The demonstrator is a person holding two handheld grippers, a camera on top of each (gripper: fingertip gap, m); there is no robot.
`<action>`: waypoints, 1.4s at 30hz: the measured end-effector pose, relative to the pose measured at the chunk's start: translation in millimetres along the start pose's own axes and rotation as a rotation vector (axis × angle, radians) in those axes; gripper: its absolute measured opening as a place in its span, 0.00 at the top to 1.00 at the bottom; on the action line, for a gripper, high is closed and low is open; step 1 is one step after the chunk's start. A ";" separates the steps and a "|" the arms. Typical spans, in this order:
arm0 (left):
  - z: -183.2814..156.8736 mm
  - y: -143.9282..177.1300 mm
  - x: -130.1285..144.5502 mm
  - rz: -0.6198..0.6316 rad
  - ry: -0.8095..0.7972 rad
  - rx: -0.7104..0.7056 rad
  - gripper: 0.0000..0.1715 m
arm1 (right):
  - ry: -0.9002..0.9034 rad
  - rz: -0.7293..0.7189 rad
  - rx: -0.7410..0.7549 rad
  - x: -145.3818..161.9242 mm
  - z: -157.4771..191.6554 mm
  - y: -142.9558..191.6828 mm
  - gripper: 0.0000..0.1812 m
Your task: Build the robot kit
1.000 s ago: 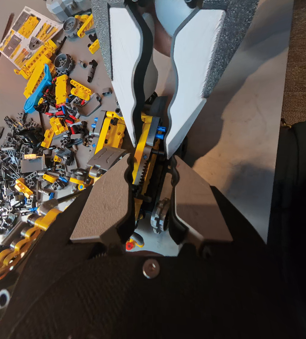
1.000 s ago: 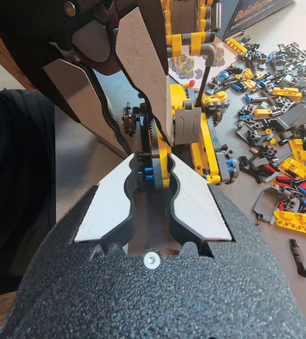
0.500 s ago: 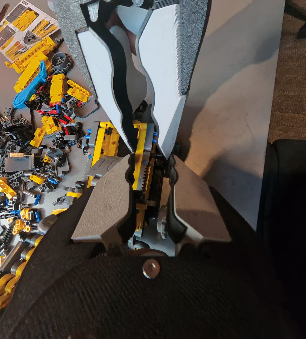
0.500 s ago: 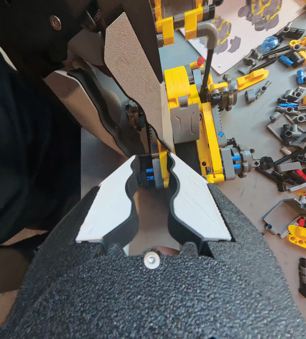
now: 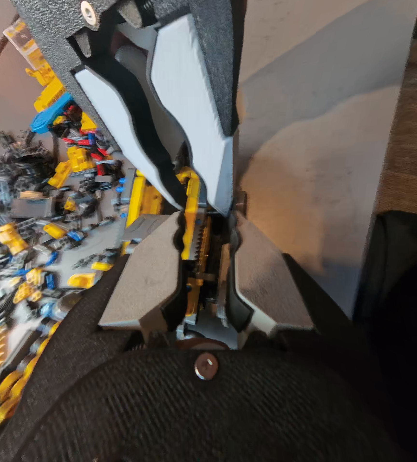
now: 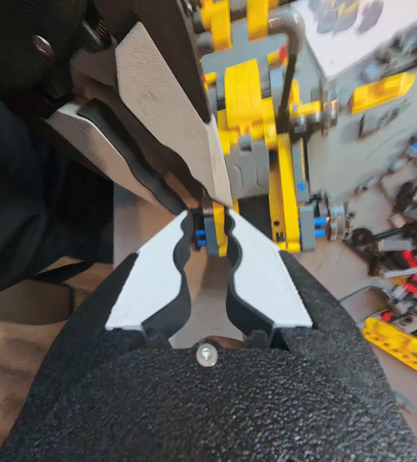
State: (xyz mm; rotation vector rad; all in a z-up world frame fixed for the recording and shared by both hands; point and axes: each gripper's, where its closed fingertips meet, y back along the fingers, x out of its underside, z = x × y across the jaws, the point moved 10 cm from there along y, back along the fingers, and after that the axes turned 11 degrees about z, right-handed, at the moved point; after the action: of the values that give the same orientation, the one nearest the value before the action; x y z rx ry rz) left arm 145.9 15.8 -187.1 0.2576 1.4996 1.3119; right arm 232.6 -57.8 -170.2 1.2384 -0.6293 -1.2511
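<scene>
Both pairs of jaws are squeezed onto the same toy. The left gripper (image 5: 207, 225), with the tan fingers, pinches one side of the yellow and grey brick model (image 5: 195, 240). The right gripper (image 6: 208, 220), with the white fingers, pinches the end of that same side wall. Its pads press a thin yellow and grey piece with small blue pins. In the left wrist view the right gripper (image 5: 202, 207) comes in from the far side, and its tips almost touch the tips of the left gripper. In the right wrist view the left gripper (image 6: 210, 200) comes in from the top left in the same way.

The brick model (image 6: 260, 140) sits on a grey table (image 5: 315, 125), close to the table's near edge, with the grippers meeting over it. It has a grey panel (image 6: 250, 172) on top and a toothed strip along one side.

A big pile of loose bricks (image 5: 40, 200) covers the far part of the table. They are yellow, black, grey, red and blue. A long yellow beam with holes (image 6: 397, 347) lies alone near the pile. A blue tool (image 5: 50, 117) lies among the bricks. Both pictures are blurry.
</scene>
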 end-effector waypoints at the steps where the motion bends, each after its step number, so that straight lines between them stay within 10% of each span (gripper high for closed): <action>1: -2.8 -0.9 1.8 0.005 -0.021 -0.038 0.84 | 0.037 0.013 0.057 -1.5 4.6 -2.4 0.89; 16: -1.6 0.3 12.7 -0.049 -0.107 -0.112 0.82 | 0.018 -0.181 0.311 8.1 20.8 -12.0 0.88; 26: -32.1 35.8 37.0 -0.220 -0.275 -0.233 0.57 | -0.069 -0.542 0.579 36.6 47.0 -4.7 0.70; 34: -10.3 70.0 87.5 -0.276 0.222 -0.060 0.63 | -0.363 -0.832 0.597 99.4 44.0 9.5 0.69; 38: 14.1 54.6 97.8 -0.180 0.454 0.125 0.50 | -0.402 -0.799 0.380 98.7 22.9 -13.4 0.65; 42: 37.1 56.5 88.3 -0.310 0.552 0.169 0.59 | -0.404 -0.740 0.334 88.6 10.5 -24.5 0.64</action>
State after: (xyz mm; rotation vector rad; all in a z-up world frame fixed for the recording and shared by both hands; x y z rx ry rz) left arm 114.3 122.4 -183.6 -0.2481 2.0226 1.0496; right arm 238.9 -140.1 -212.2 1.5813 -0.7135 -2.1112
